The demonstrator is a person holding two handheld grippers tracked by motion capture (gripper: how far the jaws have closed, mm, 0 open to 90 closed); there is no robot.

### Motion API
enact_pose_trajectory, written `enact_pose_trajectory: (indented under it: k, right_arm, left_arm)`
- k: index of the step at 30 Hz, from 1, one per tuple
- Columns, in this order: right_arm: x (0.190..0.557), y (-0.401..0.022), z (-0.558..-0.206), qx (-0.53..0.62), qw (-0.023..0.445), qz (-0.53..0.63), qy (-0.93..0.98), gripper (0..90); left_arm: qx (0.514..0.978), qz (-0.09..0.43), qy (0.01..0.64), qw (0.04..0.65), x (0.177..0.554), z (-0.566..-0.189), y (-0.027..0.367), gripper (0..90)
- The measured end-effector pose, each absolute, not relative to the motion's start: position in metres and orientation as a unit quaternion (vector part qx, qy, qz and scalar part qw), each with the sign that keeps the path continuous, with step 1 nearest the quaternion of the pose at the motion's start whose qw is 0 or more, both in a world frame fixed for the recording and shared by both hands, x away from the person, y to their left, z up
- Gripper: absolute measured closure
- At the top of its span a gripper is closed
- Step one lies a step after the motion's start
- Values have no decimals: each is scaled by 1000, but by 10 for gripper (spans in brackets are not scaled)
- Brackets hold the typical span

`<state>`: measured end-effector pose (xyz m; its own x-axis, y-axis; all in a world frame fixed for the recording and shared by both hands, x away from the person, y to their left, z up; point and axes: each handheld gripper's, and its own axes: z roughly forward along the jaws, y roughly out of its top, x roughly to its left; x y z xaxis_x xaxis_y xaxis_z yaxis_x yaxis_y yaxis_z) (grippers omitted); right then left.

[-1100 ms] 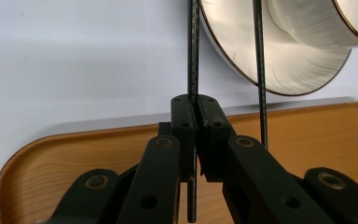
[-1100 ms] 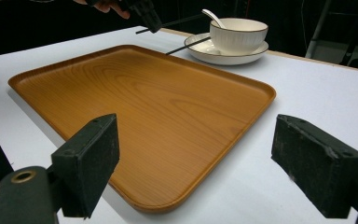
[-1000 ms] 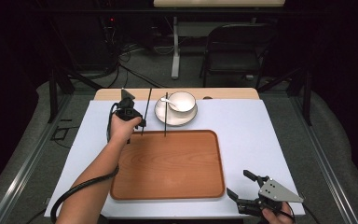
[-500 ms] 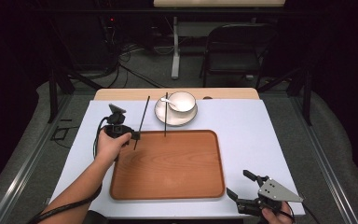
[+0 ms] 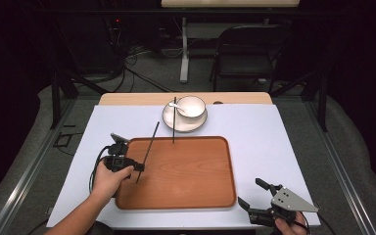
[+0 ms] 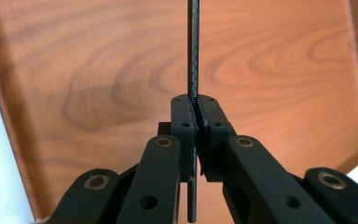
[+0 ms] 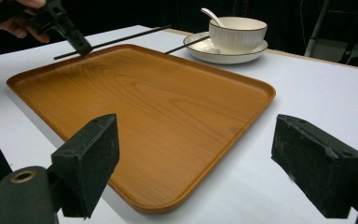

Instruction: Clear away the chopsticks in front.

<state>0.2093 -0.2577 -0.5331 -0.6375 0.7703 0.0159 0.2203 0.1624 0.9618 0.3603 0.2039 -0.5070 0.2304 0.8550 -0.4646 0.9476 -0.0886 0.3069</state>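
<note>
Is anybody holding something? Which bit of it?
The left gripper pinches one black chopstick near its lower end, a short tip sticking out behind the shut jaws. The right gripper is open and holds nothing.

The white-covered surface (image 5: 254, 147) is evenly lit from overhead while the room beyond falls almost black. Soft glare sheens the rounded orange-brown wooden tray (image 7: 135, 112). In the gripper views the nearest black tongs blur, and edges bow outward slightly.
</note>
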Motion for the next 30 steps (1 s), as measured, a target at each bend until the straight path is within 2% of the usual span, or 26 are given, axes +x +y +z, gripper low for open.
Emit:
enact_pose_trajectory:
  k: [11,30]
  right_arm:
    - [209,-258,-533,347,251,550,717,144]
    - [209,-258,-533,347,253,550,716,144]
  left_arm:
    - [740,-69,620,252,330,-519,211,863]
    - [737,-76,631,228,328,-531,214,861]
